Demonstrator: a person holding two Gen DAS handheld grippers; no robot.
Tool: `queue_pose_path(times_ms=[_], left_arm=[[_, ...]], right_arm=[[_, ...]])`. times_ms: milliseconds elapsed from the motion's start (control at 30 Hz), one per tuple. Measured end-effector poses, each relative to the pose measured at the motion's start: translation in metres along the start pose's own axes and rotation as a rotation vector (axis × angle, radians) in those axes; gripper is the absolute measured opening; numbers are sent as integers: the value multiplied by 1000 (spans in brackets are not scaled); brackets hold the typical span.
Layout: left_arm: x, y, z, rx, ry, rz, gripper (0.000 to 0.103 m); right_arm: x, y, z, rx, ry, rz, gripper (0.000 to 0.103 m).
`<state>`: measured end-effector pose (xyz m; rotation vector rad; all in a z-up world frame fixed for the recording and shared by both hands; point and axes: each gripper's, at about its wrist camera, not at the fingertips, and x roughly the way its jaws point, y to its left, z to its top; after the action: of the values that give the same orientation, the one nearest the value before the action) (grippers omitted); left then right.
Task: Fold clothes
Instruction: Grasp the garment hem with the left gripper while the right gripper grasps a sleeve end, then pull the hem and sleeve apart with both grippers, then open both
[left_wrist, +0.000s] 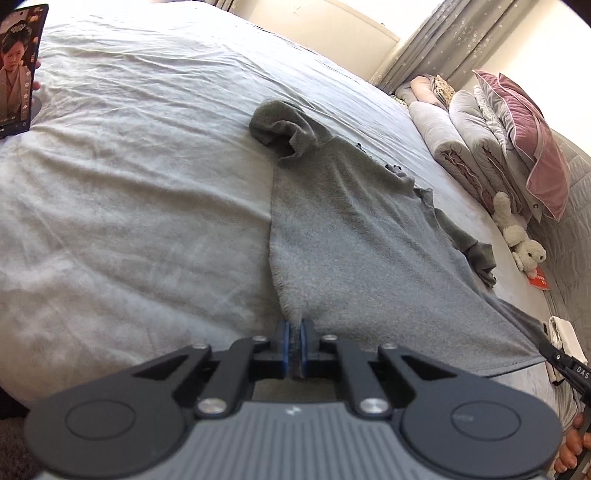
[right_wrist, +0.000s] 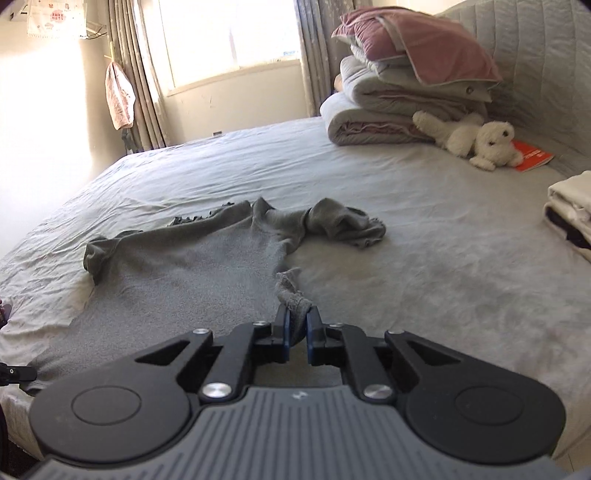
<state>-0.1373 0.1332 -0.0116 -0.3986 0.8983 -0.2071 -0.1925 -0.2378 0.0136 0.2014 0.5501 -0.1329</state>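
The left gripper (left_wrist: 294, 334) fingers are closed on the hem of the sweater (left_wrist: 354, 236). The right gripper (right_wrist: 296, 325) fingers pinch its other corner. On the bed (right_wrist: 424, 240), the collar lies at 12 o'clock.

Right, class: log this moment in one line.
left gripper: shut on grey sweater hem | right gripper: shut on hem | sweater flat on bed

Bright daylight from window (right_wrist: 229, 40), glare there; fisheye-warped edges, slight blur.
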Motion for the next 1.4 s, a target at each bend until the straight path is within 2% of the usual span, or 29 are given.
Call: queue_pose_path(times_ms=[100, 333, 533, 600, 667, 700, 767, 800, 900, 1033, 1233, 1400], left_arm=[[2, -6, -7, 48, 23, 25, 5], [13, -7, -27, 112, 76, 80, 5], [14, -9, -32, 142, 82, 97, 6], [14, -10, -31, 157, 85, 100, 9], [14, -11, -28, 161, 95, 101, 12], [13, -13, -24, 163, 89, 107, 15], [11, -17, -17, 171, 68, 123, 39], [9, -19, -14, 175, 58, 131, 41], [10, -25, 3, 183, 15, 138, 43], [20, -36, 31, 182, -36, 88, 46], [58, -69, 65, 249, -57, 56, 53], [101, -91, 81, 322, -101, 49, 57]], right_arm=[[-7, -4, -13, 14, 19, -31, 9], [23, -16, -50, 61, 176, -82, 9], [36, -15, -67, 24, 215, -114, 9], [37, -11, -67, -15, 219, -124, 9], [36, -9, -64, -51, 224, -137, 16], [36, -8, -61, -65, 223, -148, 26], [35, -7, -54, -91, 212, -167, 30], [35, -7, -49, -102, 201, -173, 32], [39, -9, -31, -103, 177, -160, 34], [58, -12, -8, -74, 174, -120, 37], [102, -3, 18, -82, 163, -92, 40], [141, 15, 32, -122, 137, -48, 42]])
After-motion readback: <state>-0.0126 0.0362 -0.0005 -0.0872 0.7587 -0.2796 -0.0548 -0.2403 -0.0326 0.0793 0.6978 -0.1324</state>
